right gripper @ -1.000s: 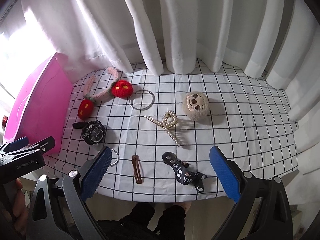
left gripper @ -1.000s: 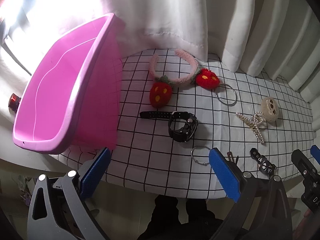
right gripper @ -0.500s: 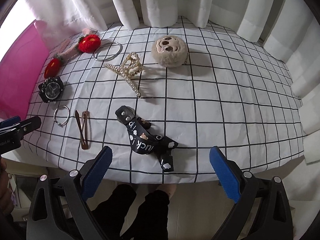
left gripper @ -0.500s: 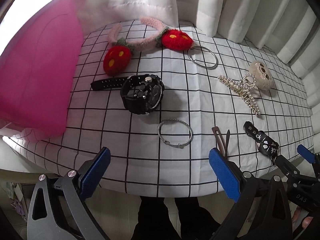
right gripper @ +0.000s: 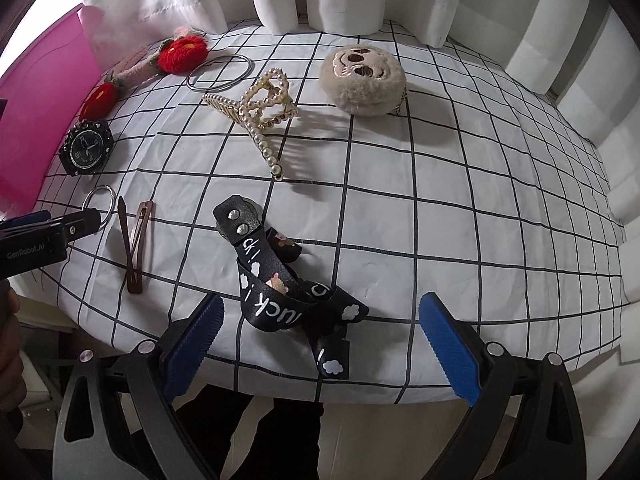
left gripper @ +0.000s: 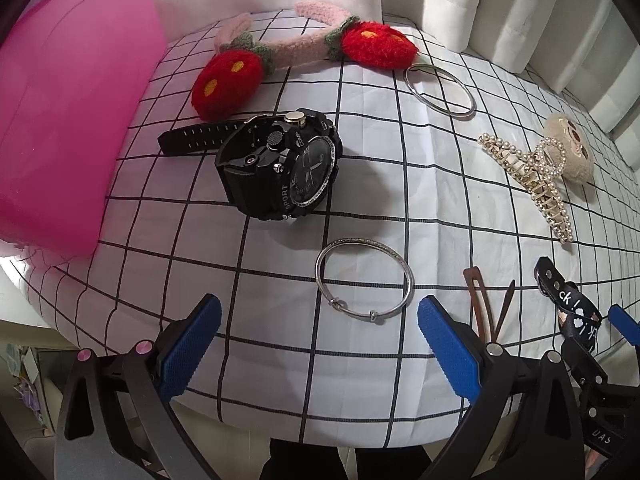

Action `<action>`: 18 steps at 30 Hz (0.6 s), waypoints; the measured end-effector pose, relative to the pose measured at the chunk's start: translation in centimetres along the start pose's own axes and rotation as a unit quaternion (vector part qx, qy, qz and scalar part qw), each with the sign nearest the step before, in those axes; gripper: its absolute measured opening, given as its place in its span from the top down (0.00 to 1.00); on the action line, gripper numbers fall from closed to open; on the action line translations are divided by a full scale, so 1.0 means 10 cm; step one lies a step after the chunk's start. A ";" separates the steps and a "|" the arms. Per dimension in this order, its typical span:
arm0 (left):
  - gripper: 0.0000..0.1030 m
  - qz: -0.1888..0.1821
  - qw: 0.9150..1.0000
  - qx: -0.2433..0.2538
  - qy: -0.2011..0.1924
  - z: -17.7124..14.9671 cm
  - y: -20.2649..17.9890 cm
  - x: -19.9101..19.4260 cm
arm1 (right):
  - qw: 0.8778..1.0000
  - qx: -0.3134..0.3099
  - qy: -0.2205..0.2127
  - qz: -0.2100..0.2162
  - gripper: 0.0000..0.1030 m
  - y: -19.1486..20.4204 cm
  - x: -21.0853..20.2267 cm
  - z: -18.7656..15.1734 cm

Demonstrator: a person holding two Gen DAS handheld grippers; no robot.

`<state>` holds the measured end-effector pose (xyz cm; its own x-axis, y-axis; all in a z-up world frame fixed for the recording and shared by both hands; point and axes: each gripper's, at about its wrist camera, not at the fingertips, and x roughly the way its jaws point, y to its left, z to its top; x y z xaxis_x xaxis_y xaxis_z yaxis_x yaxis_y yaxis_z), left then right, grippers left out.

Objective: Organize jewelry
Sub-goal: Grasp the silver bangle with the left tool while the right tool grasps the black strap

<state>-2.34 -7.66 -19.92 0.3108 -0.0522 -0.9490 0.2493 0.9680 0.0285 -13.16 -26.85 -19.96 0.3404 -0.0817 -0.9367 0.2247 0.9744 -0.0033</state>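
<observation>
Jewelry lies on a white checked cloth. My left gripper (left gripper: 318, 340) is open and empty, just short of a thin silver bangle (left gripper: 365, 276). Beyond it sit a black sport watch (left gripper: 280, 168), a pink headband with red strawberries (left gripper: 304, 52) and a larger silver ring (left gripper: 439, 85). My right gripper (right gripper: 320, 340) is open and empty, its fingers on either side of a black printed strap (right gripper: 280, 276). A pearl hair claw (right gripper: 256, 112), a brown hair clip (right gripper: 134, 244) and a plush sloth pouch (right gripper: 364, 78) lie farther off.
A pink plastic bin (left gripper: 68, 108) stands at the left edge of the cloth. White curtains hang behind the table. The table's front edge runs just under both grippers. The left gripper also shows at the left of the right wrist view (right gripper: 76, 224).
Both grippers have moved forward and down toward the table. The bangle and the black strap now lie close in front of the fingers. Nothing was taken hold of.
</observation>
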 end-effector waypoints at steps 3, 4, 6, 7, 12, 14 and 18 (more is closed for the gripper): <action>0.06 0.001 1.000 -0.002 0.000 0.02 -0.02 0.06 | 1.000 -0.007 0.003 -0.001 0.09 0.01 0.05 0.00; 0.06 0.002 1.000 -0.001 0.001 0.02 -0.03 0.08 | 1.000 -0.008 0.002 -0.001 0.09 0.01 0.06 0.00; 0.06 0.005 1.000 0.000 -0.001 0.02 -0.06 0.11 | 1.000 -0.012 0.002 -0.002 0.09 0.02 0.09 0.01; 0.06 0.003 1.000 -0.001 -0.004 0.01 -0.06 0.11 | 1.000 -0.014 0.002 -0.003 0.09 0.02 0.10 0.01; 0.05 -0.009 1.000 -0.002 -0.019 0.02 -0.08 0.14 | 1.000 -0.012 0.002 0.002 0.09 0.02 0.17 0.02; 0.05 -0.013 0.999 0.002 -0.033 0.00 -0.07 0.14 | 1.000 -0.012 -0.001 0.002 0.09 0.02 0.18 0.03; 0.05 -0.012 0.999 0.003 -0.050 -0.04 -0.07 0.14 | 1.000 -0.016 -0.018 0.005 0.08 0.02 0.18 0.02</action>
<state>-2.42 -8.35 -21.34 0.3940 -0.0995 -0.9137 0.2628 0.9648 0.0083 -12.35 -26.81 -21.61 0.3758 -0.0786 -0.9234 0.1920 0.9814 -0.0054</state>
